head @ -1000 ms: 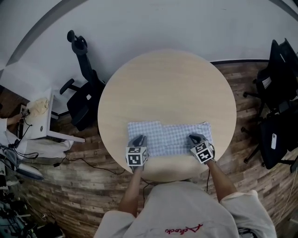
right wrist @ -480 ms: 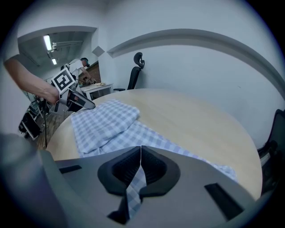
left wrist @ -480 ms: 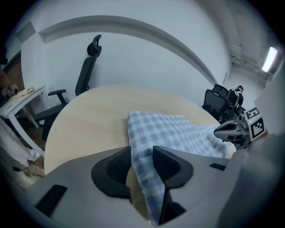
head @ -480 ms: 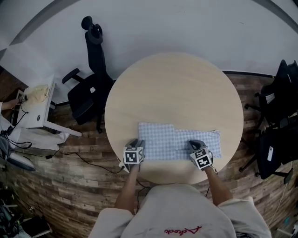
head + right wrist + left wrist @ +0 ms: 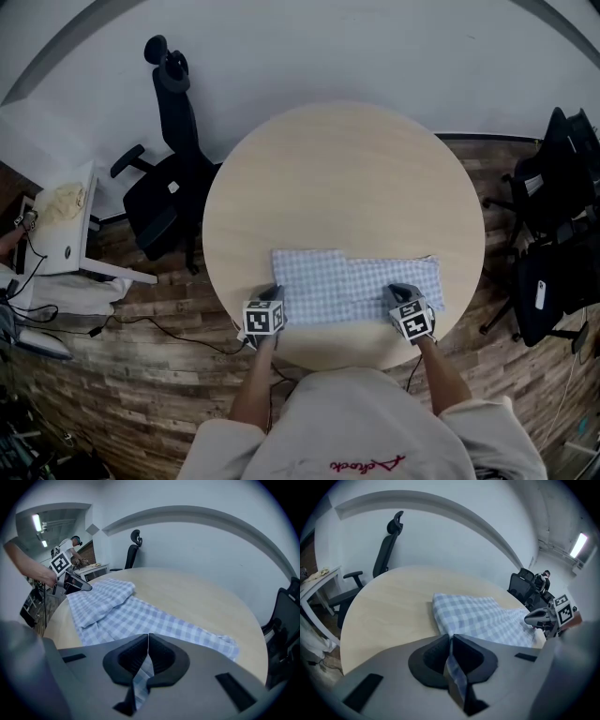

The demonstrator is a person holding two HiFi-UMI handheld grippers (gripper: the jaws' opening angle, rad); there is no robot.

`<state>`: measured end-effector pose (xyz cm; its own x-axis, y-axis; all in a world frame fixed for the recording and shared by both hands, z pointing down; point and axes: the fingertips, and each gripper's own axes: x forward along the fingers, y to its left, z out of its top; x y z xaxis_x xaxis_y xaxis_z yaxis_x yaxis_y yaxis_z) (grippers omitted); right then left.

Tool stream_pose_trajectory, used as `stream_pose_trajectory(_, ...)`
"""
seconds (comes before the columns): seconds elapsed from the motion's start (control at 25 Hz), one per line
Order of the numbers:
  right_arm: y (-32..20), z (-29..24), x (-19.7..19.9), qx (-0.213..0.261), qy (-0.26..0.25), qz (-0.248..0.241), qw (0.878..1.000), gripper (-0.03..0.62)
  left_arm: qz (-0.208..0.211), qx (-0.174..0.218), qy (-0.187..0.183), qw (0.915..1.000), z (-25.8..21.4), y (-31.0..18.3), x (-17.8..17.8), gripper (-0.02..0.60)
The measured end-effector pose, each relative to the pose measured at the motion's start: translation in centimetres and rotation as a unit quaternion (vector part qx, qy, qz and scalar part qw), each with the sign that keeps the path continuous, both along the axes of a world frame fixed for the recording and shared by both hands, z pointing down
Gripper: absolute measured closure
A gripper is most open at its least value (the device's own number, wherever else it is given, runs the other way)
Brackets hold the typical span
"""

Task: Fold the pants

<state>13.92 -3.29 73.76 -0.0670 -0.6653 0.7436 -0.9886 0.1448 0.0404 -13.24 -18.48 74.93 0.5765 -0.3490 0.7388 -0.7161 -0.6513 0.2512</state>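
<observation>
Blue-and-white checked pants [image 5: 352, 284] lie folded lengthwise across the near part of the round table [image 5: 347, 169]. My left gripper [image 5: 273, 298] is at their near left corner. Its jaws have just been closing and now pinch a fold of the checked cloth [image 5: 452, 667]. At the near right edge, my right gripper [image 5: 399, 297] is shut on the fabric [image 5: 143, 667]. In the right gripper view the pants [image 5: 140, 616] stretch away to the left, with the left gripper [image 5: 77, 586] at their far end. The left gripper view shows the right gripper [image 5: 536, 618] at the cloth's far side.
A black office chair [image 5: 161, 183] stands left of the table, and more dark chairs [image 5: 558, 234] are at the right. A white desk [image 5: 61, 225] with clutter is at far left. Cables lie on the wooden floor [image 5: 141, 328].
My left gripper moved left and down from over the cloth to the pants' near left corner. The right gripper shifted slightly toward the near edge. The pants still lie flat.
</observation>
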Motion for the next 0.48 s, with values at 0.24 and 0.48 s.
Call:
stream_pose_trajectory(0.24,-0.7,0.1,-1.2,0.004,-0.007,-0.024,1.000,0.564,-0.016,0.012,-0.010,0.9997,-0.7,-0.4,-2.9,0.529)
stream_pose_trajectory(0.48,-2.0,0.2,-4.0,0.003,-0.011,-0.064,0.998,0.565,-0.049,0.022,-0.021,0.9984,-1.2,-1.2,-8.2,0.529)
